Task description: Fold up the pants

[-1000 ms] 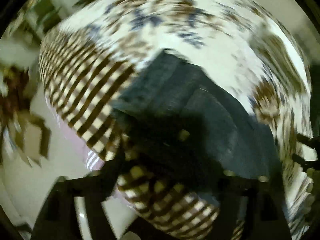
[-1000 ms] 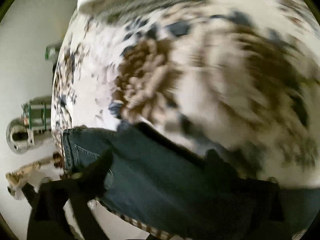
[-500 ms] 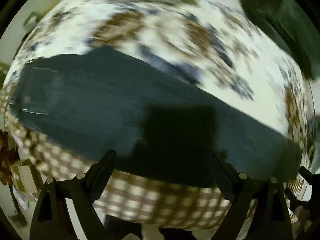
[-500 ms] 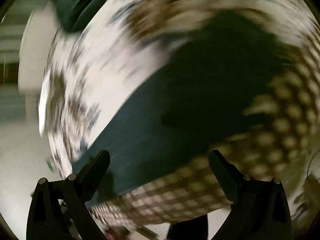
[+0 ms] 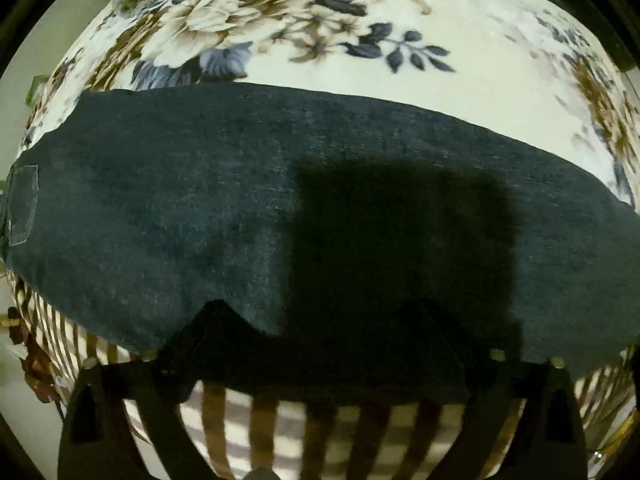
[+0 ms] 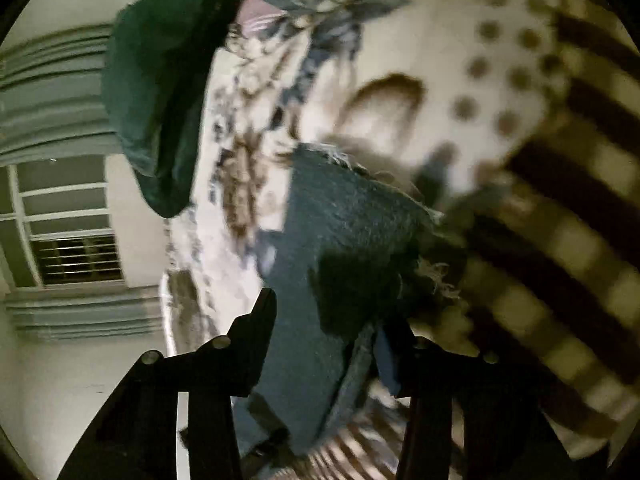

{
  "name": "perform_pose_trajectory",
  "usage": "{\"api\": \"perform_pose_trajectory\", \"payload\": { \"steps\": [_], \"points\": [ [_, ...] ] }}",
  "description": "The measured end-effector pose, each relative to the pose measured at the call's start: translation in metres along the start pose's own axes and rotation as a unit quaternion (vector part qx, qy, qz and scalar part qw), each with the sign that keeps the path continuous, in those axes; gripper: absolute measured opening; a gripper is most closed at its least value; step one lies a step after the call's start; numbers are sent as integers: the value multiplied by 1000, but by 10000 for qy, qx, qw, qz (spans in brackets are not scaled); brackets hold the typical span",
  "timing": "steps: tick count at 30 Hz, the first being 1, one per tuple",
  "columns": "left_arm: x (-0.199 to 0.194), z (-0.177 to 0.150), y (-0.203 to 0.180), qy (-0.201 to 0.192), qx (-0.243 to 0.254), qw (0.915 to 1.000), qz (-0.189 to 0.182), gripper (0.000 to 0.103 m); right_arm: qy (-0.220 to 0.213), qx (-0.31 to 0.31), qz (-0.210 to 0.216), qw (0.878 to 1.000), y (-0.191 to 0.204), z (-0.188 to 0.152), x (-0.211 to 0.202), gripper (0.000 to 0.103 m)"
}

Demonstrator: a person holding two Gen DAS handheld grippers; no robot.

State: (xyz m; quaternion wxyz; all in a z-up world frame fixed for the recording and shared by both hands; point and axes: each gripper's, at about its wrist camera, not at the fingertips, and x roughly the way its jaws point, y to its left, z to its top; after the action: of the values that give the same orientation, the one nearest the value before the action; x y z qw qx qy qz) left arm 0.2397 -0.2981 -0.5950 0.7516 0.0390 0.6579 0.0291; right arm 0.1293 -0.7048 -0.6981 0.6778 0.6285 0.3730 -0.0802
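Dark blue jeans (image 5: 240, 200) lie flat in a long band across a floral bedspread (image 5: 360, 40), with a back pocket (image 5: 22, 204) at the far left. My left gripper (image 5: 320, 320) is open, its jaws wide apart above the jeans' near edge. In the right wrist view the frayed leg end of the jeans (image 6: 344, 216) lies between the fingers of my right gripper (image 6: 328, 320), which stands open over it; whether it touches the cloth I cannot tell.
A brown-and-cream striped cover (image 5: 280, 420) hangs at the bed's near edge. A dark green cloth (image 6: 152, 92) lies at the bed's far side. A window with grey curtains (image 6: 60, 216) is beyond. A dotted pillow (image 6: 500, 72) lies near the leg end.
Both grippers swung over the bed. The left view has settled square on over the jeans' middle. The right gripper has moved to the frayed leg end.
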Motion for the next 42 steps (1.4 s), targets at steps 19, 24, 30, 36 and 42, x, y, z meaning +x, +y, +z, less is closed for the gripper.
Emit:
{"api": "perform_pose_trajectory", "payload": {
  "steps": [19, 24, 30, 36, 42],
  "points": [
    [-33, -8, 39, -158, -780, 9962, -353, 103, -341, -1392, -934, 9853, 118, -57, -10, 9],
    [-68, -33, 93, -225, -1130, 9928, -317, 103, -246, -2020, -917, 9748, 190, -110, -3, 9],
    [-90, -55, 194, -134, -1659, 9861, 28, 103, 425, -2741, -701, 9582, 270, -209, 48, 9],
    [-87, -66, 287, -154, -2300, 9720, 465, 103, 1387, -3509, -778, 9228, 306, -339, 151, 9],
    [-76, -74, 363, -150, -2793, 9569, 782, 103, 2141, -4267, -1522, 8654, 282, -454, 261, 9]
  ]
}}
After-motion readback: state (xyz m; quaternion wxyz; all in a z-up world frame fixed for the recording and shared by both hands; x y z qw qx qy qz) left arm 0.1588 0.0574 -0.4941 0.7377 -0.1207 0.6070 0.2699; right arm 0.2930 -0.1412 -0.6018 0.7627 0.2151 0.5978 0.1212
